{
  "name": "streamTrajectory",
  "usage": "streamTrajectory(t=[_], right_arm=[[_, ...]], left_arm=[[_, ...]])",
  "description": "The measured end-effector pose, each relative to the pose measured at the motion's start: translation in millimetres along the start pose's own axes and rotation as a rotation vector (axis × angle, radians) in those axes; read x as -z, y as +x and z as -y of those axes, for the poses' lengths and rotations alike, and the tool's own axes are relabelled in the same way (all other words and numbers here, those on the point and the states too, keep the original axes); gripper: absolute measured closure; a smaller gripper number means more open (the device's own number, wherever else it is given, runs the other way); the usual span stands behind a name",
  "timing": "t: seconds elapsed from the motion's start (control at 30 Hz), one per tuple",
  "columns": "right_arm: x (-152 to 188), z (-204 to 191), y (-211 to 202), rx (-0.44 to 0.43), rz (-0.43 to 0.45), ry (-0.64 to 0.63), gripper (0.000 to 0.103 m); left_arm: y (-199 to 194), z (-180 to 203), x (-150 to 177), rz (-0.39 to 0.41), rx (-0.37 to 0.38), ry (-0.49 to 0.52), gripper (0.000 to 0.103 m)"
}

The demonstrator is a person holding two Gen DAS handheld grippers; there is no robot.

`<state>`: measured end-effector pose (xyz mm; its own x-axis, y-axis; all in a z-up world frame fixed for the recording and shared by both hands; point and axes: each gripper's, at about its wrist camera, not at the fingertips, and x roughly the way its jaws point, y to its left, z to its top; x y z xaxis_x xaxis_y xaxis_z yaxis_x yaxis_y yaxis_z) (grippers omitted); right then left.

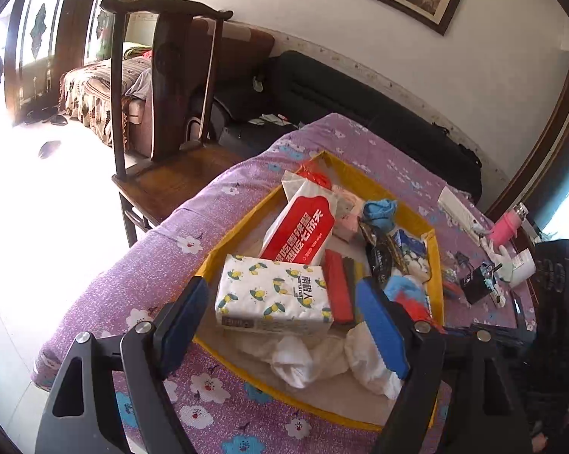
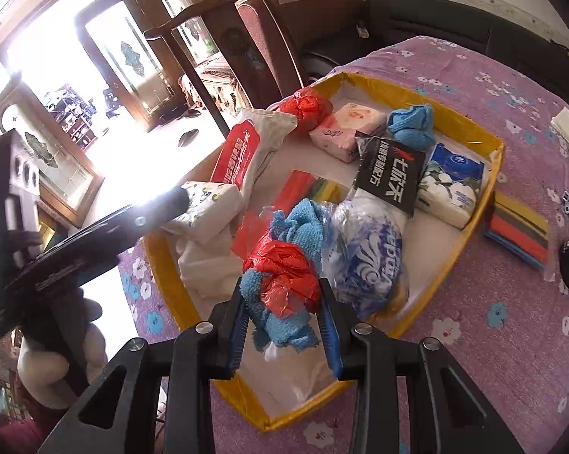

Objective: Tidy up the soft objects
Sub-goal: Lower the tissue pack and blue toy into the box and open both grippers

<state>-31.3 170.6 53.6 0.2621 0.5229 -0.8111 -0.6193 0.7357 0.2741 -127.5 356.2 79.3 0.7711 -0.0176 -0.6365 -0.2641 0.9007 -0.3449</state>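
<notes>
The right hand-held gripper (image 2: pixel 284 321) is clamped on a soft bundle (image 2: pixel 280 291). The bundle is a blue knitted cloth with a crinkly red plastic bag bunched into it. It hangs between the two pads, over the near end of the yellow tray (image 2: pixel 470 242). The tray sits on a bench covered with a purple flowered cloth (image 2: pixel 492 340).

The left hand-held gripper (image 1: pixel 284 325) is wide apart and holds nothing. The flowered tissue pack (image 1: pixel 273 295) sits between its two pads, but they do not press on it. That pack lies near the tray's left edge, with a crumpled white cloth (image 1: pixel 307 359) by the tray's near edge.

More soft things fill the tray. There is a long red and white tissue pack (image 1: pixel 303 227) along the left side, a pink tissue pack (image 2: pixel 345 128) and a small blue cloth (image 2: pixel 413 121) toward the far end, and a blue and white tissue pack (image 2: pixel 451 185) by the right edge.

The bundle looks very light and floppy. The red plastic looks slippery, so it could slide out. It is best to pinch the thick knitted part in the middle. The tissue packs look squashy but keep their shape. I would grab one across its short sides, gently, so the wrapper does not tear.
</notes>
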Motion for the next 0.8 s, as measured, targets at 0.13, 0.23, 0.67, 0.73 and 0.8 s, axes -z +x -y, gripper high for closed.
streamTrajectory(t=[0.13, 0.23, 0.67, 0.73, 0.8], right_arm=[[-22, 11, 21, 0.049, -0.017, 0.019, 0.066], [-38, 17, 35, 0.077, -0.03, 0.025, 0.066], [-50, 14, 39, 0.127, -0.007, -0.001, 0.048], [-48, 11, 22, 0.125, 0.041, 0.0, 0.034], [-45, 8, 3, 0.109, 0.083, -0.002, 0.03]], left_arm=[[-22, 3, 0, 0.065, -0.013, 0.025, 0.018], [-30, 7, 2, 0.091, -0.044, 0.064, 0.017], [-30, 7, 12, 0.07, -0.09, 0.091, 0.015], [-31, 8, 12, 0.065, -0.093, 0.094, 0.014], [-33, 11, 14, 0.062, -0.088, 0.095, 0.014]])
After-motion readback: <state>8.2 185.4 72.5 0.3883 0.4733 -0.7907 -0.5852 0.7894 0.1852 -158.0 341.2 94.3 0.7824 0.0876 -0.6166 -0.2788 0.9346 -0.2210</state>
